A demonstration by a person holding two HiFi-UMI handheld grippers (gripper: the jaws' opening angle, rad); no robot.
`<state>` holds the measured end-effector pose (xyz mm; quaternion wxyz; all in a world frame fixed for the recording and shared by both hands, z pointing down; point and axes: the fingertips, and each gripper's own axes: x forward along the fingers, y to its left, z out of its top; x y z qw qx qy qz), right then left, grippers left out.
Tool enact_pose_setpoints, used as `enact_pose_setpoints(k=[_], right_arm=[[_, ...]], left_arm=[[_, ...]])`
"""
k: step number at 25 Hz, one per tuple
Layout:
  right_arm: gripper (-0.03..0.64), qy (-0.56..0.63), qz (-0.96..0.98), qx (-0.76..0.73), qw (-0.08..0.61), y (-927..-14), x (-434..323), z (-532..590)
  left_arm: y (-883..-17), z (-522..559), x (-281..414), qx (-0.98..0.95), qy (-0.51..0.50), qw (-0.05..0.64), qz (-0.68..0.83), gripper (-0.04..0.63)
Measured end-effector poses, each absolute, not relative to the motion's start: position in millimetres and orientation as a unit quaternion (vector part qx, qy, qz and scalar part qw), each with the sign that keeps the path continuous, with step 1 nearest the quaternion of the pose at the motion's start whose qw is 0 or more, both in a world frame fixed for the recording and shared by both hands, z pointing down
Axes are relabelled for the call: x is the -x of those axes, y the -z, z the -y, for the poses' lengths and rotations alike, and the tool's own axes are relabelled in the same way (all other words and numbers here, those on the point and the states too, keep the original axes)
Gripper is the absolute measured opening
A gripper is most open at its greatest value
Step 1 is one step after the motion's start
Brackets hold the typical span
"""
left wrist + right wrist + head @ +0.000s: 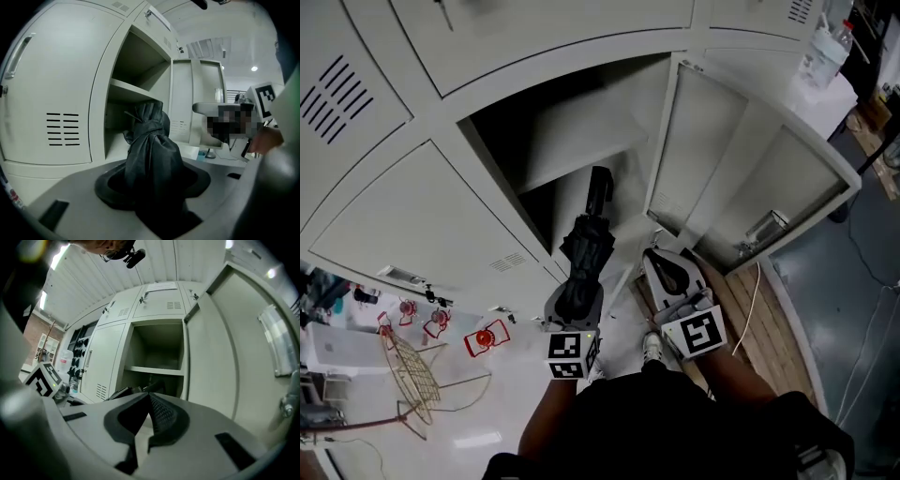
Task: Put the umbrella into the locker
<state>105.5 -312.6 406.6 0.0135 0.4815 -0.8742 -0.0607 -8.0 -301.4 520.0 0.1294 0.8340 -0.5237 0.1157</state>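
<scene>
- Left tool (578, 305): jaws pinching the umbrella (587, 248) round its bundled canopy. Item is black, folded, strapped shut, handle end pointing fwd.
- Right tool (148, 401): jaws pressed together, tips meeting, nothing btwn them. Sits just beside the left tool, on its right.
- Umbrella posn: handle end at the mouth of the open locker compartment (539, 202), lower section, under the shelf (581, 155). I can't tell whether it's past the front edge.
- Locker door (741, 159): swung open to the right, pale grey, inner face toward me.
- Adjacent locker doors (422, 225): closed, with vent slots.
- Misc: clear bottle (823, 52) on a white surface (830, 98), top right; wire rack (408, 375), lower left.
</scene>
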Motion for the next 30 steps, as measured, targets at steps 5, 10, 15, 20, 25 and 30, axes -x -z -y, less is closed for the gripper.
enact_pose_setpoints(k=[5, 10, 15, 20, 25, 30], right_arm=[[-0.001, 0.048, 0.893, -0.447, 0.021, -417.1, -111.3, 320.7], [-0.002, 0.057, 0.904, -0.423, 0.012, -413.7, -117.8, 331.2], [0.0, 0.057, 0.917, -0.393, 0.014, -422.7, -115.6, 325.5], [-0.002, 0.035, 0.927, -0.373, 0.012, -431.0, -121.5, 321.6], [-0.001, 0.029, 0.938, -0.346, 0.011, -439.5, -116.6, 312.7], [-0.002, 0.017, 0.943, -0.332, 0.014, -442.9, -115.1, 306.1]], left_arm=[[-522.7, 322.0, 1.3, -0.814, -0.127, 0.134, 0.551, 0.229], [-525.0, 350.9, -6.3, -0.794, -0.162, 0.124, 0.572, 0.229], [-525.1, 373.7, -4.3, -0.772, -0.203, 0.11, 0.592, 0.229], [-520.1, 402.2, -9.6, -0.754, -0.225, 0.097, 0.61, 0.229], [-513.6, 434.9, -6.9, -0.723, -0.268, 0.071, 0.633, 0.229], [-507.4, 468.0, -10.2, -0.713, -0.299, 0.045, 0.632, 0.229]])
